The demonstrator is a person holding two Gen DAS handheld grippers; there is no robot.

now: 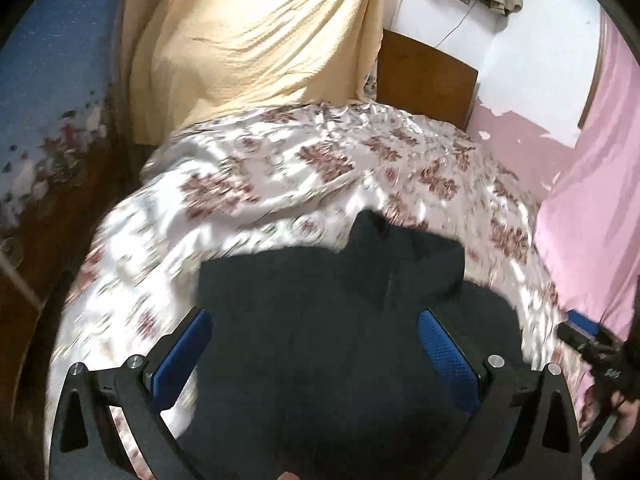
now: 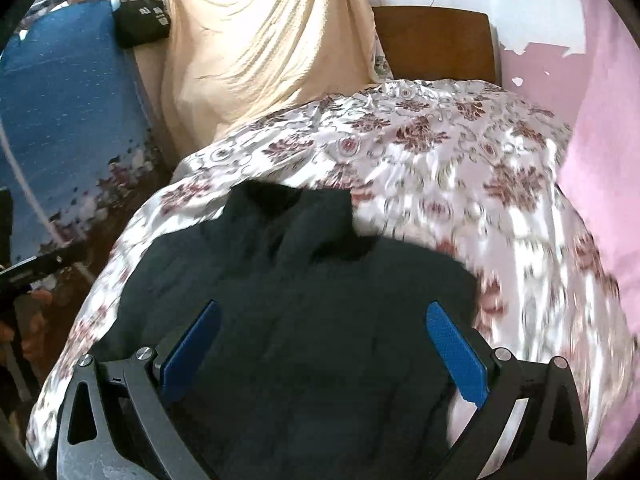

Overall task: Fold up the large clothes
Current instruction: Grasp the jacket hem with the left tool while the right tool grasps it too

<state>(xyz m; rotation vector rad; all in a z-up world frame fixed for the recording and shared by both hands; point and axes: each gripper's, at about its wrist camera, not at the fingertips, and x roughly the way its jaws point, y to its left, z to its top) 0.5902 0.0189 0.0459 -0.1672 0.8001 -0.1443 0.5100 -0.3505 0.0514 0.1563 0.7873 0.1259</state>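
Left gripper: blue pads standing spread apart, grasping nothing, hovering over the dark garment. Right gripper: likewise released. Garment is lying in the lower centre of both frames, near-black, rumpled, its far edge bunching into folds, spreading over the shiny floral bedspread. Cream cloth hanging at upper centre.

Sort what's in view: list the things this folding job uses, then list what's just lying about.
For the job:
- dark navy garment spread on the bed
- left gripper, open
- right gripper, open
- shiny floral satin bedspread, the work surface

Lying about:
- draped cream cloth
- small black tote bag
- brown wooden headboard
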